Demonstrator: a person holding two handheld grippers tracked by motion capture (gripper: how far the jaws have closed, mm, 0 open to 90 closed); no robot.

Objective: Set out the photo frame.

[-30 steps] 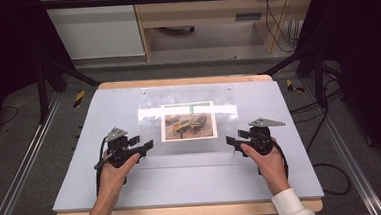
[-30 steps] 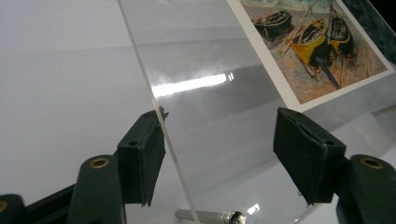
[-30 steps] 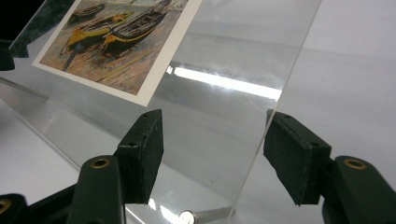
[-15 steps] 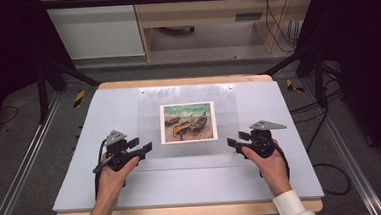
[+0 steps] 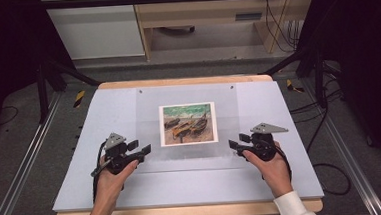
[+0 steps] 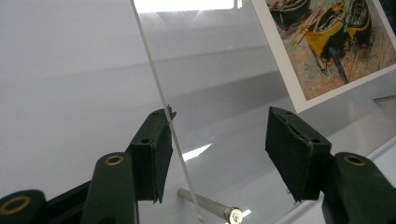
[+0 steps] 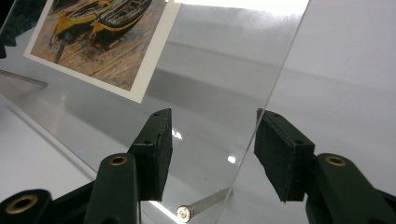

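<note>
We note the clear sheet (image 5: 187, 122) lying flat mid-counter (image 5: 73, 185) over the boat print (image 5: 187, 123), long axis running 9 to 3 o'clock. Left gripper (image 5: 142, 151) sits at its 8 o'clock corner, right gripper (image 5: 234, 146) at 4 o'clock, equally near. Both pairs of fingers (image 6: 152, 151) stand wide, straddling the sheet's side edges, gripping nothing. Nothing appears to obstruct closing.

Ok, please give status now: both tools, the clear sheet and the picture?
Left tool open, sheet edge between its jaws. Right tool open, astride opposite edge. Clear sheet over picture, near edge raised on pins. Nothing in the way.
</note>
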